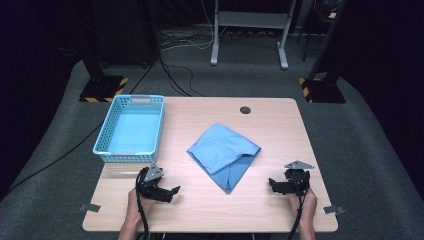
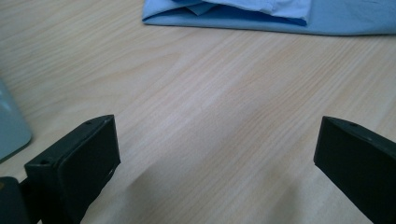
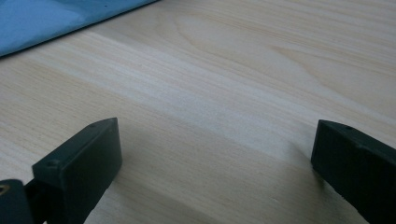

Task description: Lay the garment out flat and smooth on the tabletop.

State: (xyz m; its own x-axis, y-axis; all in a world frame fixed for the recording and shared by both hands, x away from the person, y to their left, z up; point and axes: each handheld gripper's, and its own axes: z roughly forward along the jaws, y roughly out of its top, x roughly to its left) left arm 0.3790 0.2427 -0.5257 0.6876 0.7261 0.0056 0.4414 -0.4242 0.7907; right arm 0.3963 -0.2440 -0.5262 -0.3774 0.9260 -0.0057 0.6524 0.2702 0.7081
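Note:
A light blue folded cloth (image 1: 225,154) lies crumpled in the middle of the wooden table (image 1: 270,125). My left gripper (image 1: 173,192) rests low at the front left, pointing right toward the cloth, jaws wide apart and empty. In the left gripper view the cloth (image 2: 261,16) lies ahead along the top edge, beyond my left gripper (image 2: 217,158). At the front right my right gripper (image 1: 271,183) points left, open and empty. In the right gripper view a corner of the cloth (image 3: 51,21) shows at the top left, past my right gripper (image 3: 217,158).
A light blue plastic basket (image 1: 131,128) stands empty at the table's back left; its corner (image 2: 11,130) shows at the left of the left gripper view. A round cable hole (image 1: 245,110) sits near the far edge. Bare wood lies between both grippers and the cloth.

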